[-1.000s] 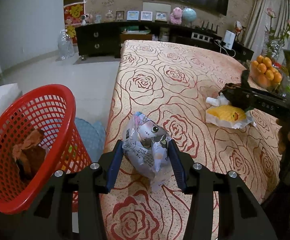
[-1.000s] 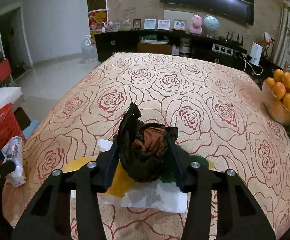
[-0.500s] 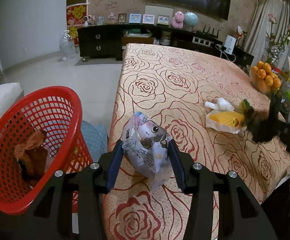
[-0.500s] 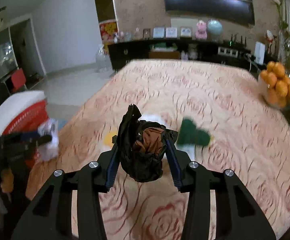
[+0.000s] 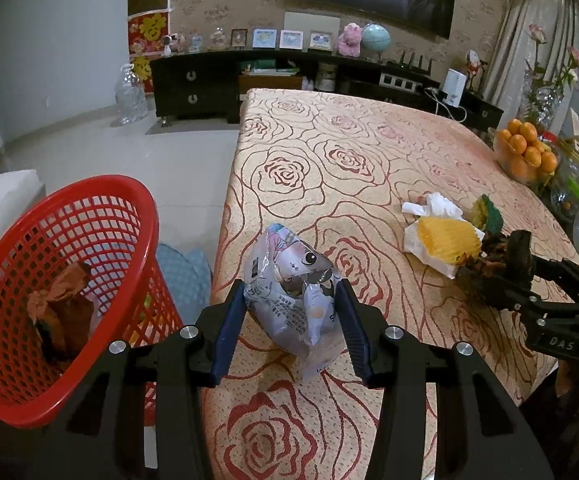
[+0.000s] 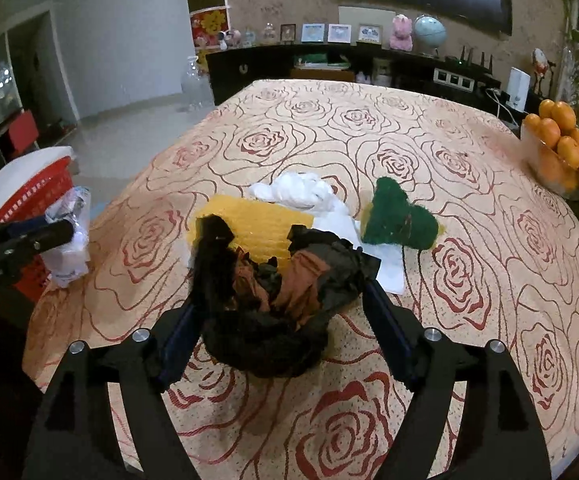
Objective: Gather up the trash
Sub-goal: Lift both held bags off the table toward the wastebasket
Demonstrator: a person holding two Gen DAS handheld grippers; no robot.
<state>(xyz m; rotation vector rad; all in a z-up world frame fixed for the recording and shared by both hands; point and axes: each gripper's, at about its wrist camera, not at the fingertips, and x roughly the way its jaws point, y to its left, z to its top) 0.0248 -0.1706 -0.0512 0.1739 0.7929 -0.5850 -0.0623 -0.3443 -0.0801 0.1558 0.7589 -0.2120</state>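
The red plastic mesh basket (image 5: 61, 296) holds one brown crumpled paper (image 5: 59, 304). The left gripper (image 5: 293, 320) is clamped on a shiny silver snack bag (image 5: 289, 300) above the bench (image 6: 409, 140). The right gripper (image 6: 281, 312) jaws have just been opening around a black and brown crumpled wrapper (image 6: 277, 292). A yellow sponge cloth (image 6: 249, 220), white tissue (image 6: 305, 192) and green scrub pad (image 6: 397, 220) lie waiting on the bench

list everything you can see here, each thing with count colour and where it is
snack bag: one, silver-grey printed, between left gripper pads at table edge
crumpled wrapper: one, black and brown, on table between right gripper's spread jaws
basket: one, red mesh, beside table, brown paper inside
foam sleeve: one, yellow, mid-table
tissue: one, white, behind foam sleeve
scouring pad: one, green, right of tissue
oranges: one bowlful, orange, right table edge
tablecloth: one, beige with red roses
left gripper: black, blue pads, shut on bag
right gripper: black, jaws have just been opening
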